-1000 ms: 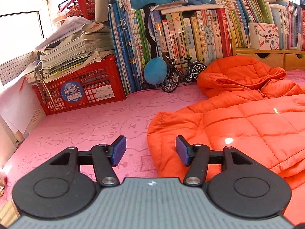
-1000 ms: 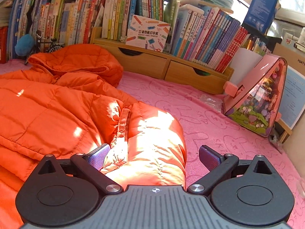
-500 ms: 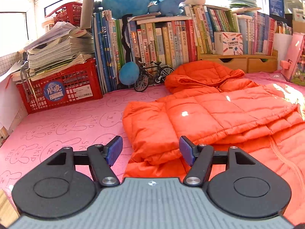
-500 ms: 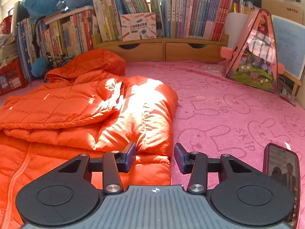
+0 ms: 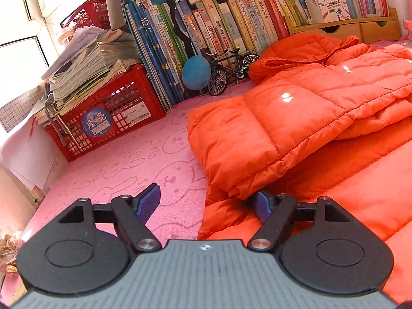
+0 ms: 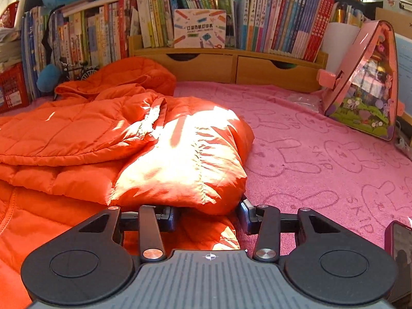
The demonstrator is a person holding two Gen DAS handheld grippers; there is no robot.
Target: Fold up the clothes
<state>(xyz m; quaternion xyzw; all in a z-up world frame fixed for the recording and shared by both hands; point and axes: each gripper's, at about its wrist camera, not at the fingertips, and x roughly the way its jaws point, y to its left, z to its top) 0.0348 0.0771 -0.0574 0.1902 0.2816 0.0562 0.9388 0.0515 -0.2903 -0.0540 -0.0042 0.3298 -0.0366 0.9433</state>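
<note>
An orange puffer jacket [image 5: 296, 118] lies on the pink bunny-print cloth [image 5: 123, 159], both sleeves folded in over its body and its hood toward the books. My left gripper [image 5: 206, 203] is open and low at the jacket's near left corner. Its right finger [image 5: 262, 203] is tucked under the folded sleeve's cuff, and its left finger [image 5: 149, 202] is over bare cloth. In the right wrist view my right gripper [image 6: 207, 215] is open at the jacket's [image 6: 103, 134] near right corner, with the sunlit sleeve end [image 6: 185, 164] bulging over both fingers and jacket fabric between them.
A red crate [image 5: 108, 118] stacked with papers stands at the left. Rows of books [image 6: 270, 25], a toy bicycle [image 5: 229, 69] and wooden drawers [image 6: 231, 69] line the back. A pink triangular toy house [image 6: 365, 87] stands right, and a phone [image 6: 397, 247] lies by my right gripper.
Both grippers drew back, then came forward and down to the jacket's near corners. The right jaws stand narrower than a second ago; the left have widened a little.
</note>
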